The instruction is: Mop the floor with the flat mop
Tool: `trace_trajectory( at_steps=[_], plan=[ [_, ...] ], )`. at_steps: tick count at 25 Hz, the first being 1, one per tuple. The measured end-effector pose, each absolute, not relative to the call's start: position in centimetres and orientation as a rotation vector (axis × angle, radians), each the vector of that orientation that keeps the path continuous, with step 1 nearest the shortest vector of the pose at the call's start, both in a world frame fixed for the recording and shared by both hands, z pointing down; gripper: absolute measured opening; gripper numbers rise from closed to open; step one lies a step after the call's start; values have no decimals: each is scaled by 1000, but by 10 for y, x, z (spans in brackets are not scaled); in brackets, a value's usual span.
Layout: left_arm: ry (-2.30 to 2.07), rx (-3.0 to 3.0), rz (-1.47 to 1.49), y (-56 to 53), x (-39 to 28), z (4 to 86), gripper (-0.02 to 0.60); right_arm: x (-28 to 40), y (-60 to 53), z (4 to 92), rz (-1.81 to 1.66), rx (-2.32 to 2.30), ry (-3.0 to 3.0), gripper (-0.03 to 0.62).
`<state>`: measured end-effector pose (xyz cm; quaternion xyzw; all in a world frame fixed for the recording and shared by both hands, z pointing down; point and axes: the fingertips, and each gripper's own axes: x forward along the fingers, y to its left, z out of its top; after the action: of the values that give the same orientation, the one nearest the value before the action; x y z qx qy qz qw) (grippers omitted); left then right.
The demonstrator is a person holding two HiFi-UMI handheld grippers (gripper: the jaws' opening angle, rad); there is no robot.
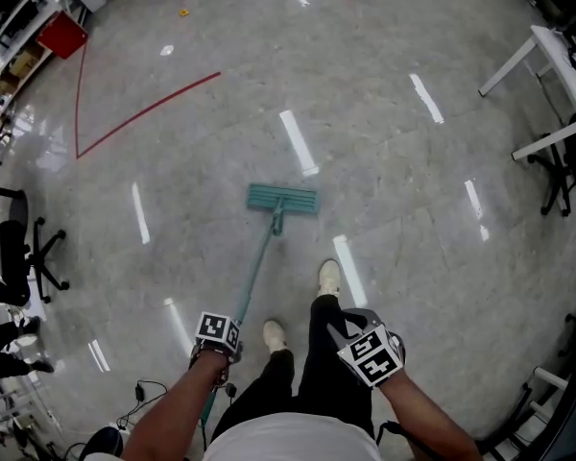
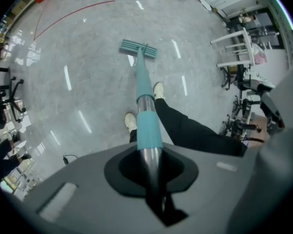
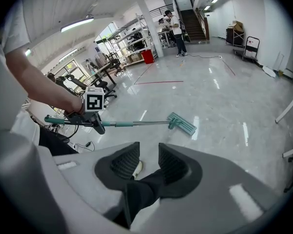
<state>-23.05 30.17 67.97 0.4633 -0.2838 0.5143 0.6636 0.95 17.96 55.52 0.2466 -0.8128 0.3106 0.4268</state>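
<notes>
The left gripper (image 2: 151, 172) is seen pressed together on the flat mop's handle (image 2: 149, 130), a round shaft that is bare shiny metal at the jaws and covered by a smooth teal sleeve just beyond them. The right gripper (image 3: 149, 157) is held beside the person's right leg with its ribbed dark pads (image 3: 125, 162) spread apart and nothing between them; only a black trouser leg and a pale shoe (image 3: 136, 168) are seen past the gap. Two pale shoes (image 1: 329, 277) are planted on the floor (image 1: 394, 161), which is polished grey stone, mottled and glossy, with long white light reflections across it.

From the left gripper (image 1: 214, 351) the handle is slanted forward, down and slightly to the right, its long axis pointing away from the person. It is ended by the mop head (image 1: 282, 198), a flat teal rectangle laid on the floor just ahead of the feet, crosswise to the handle.

Farther out, a thin red line (image 1: 149, 110) is marked on the floor. A black office chair (image 1: 19, 248) is stood at the left and a white table (image 1: 557, 56) at the right. A red bin (image 1: 61, 35) is set at the far left; its contents cannot be made out.
</notes>
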Motion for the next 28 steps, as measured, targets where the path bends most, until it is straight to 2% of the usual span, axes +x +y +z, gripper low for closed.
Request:
trace_trajectory(
  at_steps=[20,28],
  plan=[
    [-617,976,1110,274,-210,693,52,33,142,561,820,604,-1986,124],
    [-640,985,1089,220,-196,698,54,42,115,559,824,589,-1992,124]
  ],
)
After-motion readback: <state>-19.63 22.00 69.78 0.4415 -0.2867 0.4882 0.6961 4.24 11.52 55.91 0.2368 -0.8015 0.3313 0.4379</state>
